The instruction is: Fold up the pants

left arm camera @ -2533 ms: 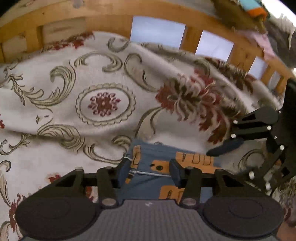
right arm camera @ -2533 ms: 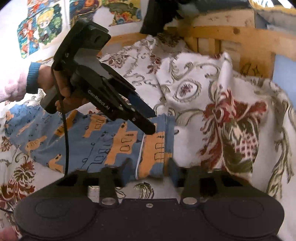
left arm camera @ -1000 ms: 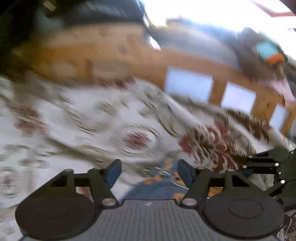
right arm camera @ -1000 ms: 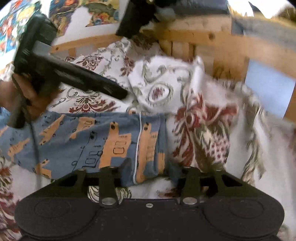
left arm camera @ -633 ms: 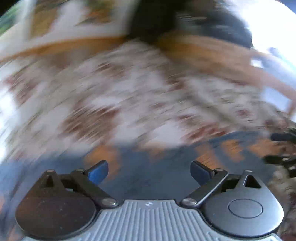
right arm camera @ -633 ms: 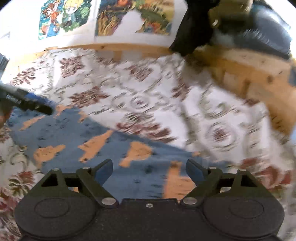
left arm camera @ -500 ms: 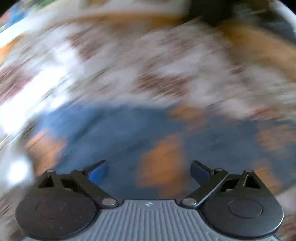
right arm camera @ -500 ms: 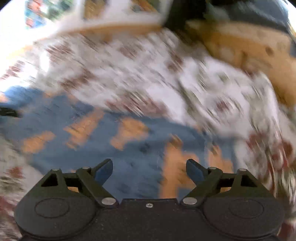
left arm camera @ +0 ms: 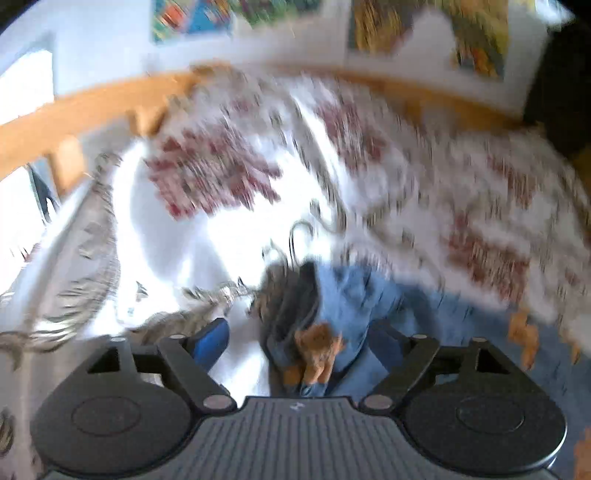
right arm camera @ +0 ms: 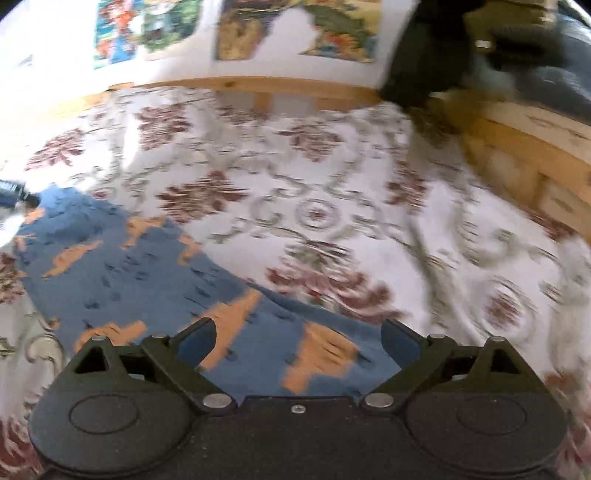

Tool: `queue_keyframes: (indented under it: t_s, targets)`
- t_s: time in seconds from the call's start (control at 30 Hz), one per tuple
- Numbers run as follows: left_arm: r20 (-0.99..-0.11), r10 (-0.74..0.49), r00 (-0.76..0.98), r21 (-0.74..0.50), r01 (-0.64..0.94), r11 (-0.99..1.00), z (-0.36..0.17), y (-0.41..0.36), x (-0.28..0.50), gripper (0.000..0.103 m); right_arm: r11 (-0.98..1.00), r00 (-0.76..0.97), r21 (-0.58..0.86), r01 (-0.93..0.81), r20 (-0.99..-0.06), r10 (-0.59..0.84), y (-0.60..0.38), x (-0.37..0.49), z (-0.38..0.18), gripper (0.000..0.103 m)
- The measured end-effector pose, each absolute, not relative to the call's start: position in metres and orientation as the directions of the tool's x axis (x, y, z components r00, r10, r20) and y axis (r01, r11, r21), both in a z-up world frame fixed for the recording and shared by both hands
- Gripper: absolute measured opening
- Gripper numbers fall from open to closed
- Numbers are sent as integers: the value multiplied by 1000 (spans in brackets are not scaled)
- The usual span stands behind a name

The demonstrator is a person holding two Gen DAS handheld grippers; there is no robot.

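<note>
Blue pants with orange prints (right arm camera: 122,273) lie spread on the flowered bedspread, running from the far left toward the lower middle in the right wrist view. My right gripper (right arm camera: 297,339) stands open just above the near part of the pants, nothing between its fingers. In the blurred left wrist view a bunched end of the pants (left arm camera: 332,321) sits between the fingers of my left gripper (left arm camera: 299,338), which is open with its pads apart from the cloth. A dark tip of the left gripper (right arm camera: 13,194) shows at the pants' far left end.
A white bedspread with red flowers (right arm camera: 332,206) covers the bed. A wooden bed rail (right arm camera: 517,155) runs along the back and right. Posters (right arm camera: 295,29) hang on the wall behind. A dark garment (right arm camera: 424,48) hangs over the rail at the upper right.
Both grippers let go of the waistband end and opened. Both swung left along the pants; the left one now sits over a bunched end at the far left.
</note>
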State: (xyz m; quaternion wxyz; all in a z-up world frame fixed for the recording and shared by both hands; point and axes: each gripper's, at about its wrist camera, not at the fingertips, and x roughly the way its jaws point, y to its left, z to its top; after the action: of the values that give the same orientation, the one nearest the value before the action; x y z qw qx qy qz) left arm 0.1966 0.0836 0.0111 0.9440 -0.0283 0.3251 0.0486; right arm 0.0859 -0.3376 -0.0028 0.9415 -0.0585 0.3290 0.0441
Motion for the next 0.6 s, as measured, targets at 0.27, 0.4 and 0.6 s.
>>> queue_keyframes:
  t_s: [0.27,0.4,0.6]
  targets:
    - [-424,-391,817,-61,405,912,-10,5,214,103,930,638,96,-354,-702,316,-306,196,17,98]
    - [-577,-389,718,-215,326,920,-46,12,251,102,916,543,230,-330,-747,384,-295,264,23,94]
    - [-656,-365,661,-271,245,931,-69,25,263,84,840,386,457,-293,-748,541,-262,338,2,64]
